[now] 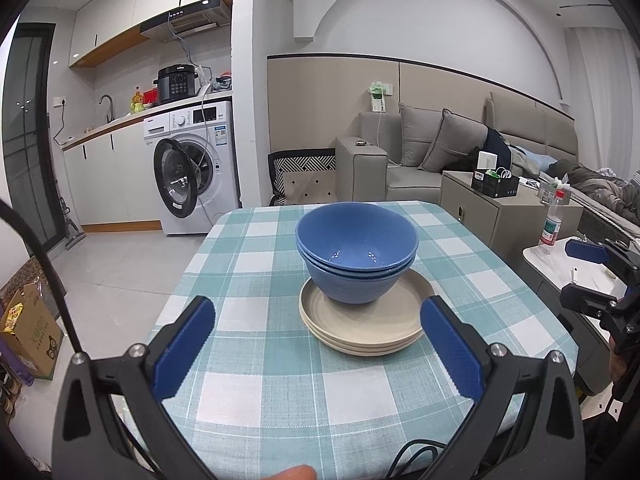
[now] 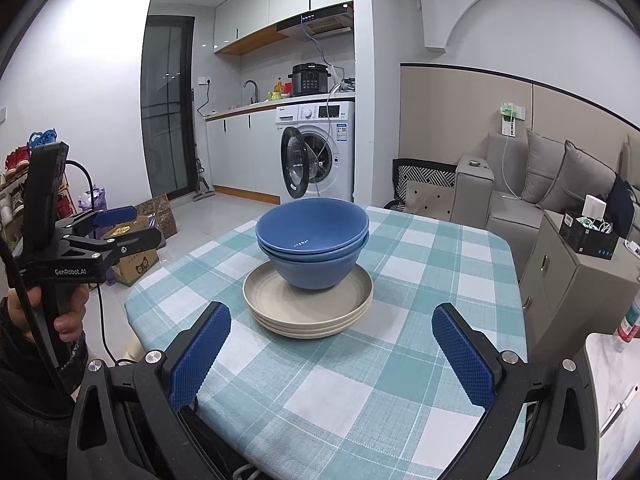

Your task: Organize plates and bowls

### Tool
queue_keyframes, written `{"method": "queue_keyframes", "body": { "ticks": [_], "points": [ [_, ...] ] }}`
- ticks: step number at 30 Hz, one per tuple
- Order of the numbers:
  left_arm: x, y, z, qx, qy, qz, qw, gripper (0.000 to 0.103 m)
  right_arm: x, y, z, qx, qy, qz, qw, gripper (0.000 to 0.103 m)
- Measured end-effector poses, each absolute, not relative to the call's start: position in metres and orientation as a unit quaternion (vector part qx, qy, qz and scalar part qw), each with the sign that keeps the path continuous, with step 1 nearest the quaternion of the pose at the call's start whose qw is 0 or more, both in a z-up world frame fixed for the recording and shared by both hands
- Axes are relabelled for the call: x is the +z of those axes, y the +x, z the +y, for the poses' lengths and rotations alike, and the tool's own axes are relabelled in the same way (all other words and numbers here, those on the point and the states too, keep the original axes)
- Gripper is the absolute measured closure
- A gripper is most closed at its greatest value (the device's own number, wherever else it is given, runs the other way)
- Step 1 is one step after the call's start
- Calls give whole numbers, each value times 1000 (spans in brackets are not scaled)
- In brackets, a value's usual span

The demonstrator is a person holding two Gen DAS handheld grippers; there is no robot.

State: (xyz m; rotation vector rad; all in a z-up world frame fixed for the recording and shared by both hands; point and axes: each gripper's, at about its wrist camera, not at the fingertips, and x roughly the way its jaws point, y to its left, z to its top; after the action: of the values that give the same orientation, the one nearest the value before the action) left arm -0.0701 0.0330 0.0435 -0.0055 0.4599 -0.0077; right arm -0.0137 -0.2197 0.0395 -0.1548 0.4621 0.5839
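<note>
Just beyond each hand-held gripper [image 1: 316, 344] [image 2: 332, 354], bowls [image 1: 357, 256] top plates [image 1: 366, 322]

The centre of the top plate [image 1: 362, 318] is covered by the stacked blue bowls [image 1: 357, 254]. The lower plates are seen only as rims. The lower bowl's interior is concealed. The water bottle [image 2: 631, 318] is cut off by the frame edge.
</note>
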Motion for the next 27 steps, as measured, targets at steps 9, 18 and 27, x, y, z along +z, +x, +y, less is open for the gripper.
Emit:
{"method": "queue_keyframes", "body": {
  "ticks": [9,18,27],
  "points": [
    [43,-70,33,-2,-4,226,974,0,39,-13,-220,285,-76,225,929,0],
    [42,-70,34,-3,-3,225,974,0,38,-12,-220,285,-76,225,929,0],
    [41,-69,35,0,-5,228,974,0,38,-13,-220,287,-78,225,928,0]
  ]
}}
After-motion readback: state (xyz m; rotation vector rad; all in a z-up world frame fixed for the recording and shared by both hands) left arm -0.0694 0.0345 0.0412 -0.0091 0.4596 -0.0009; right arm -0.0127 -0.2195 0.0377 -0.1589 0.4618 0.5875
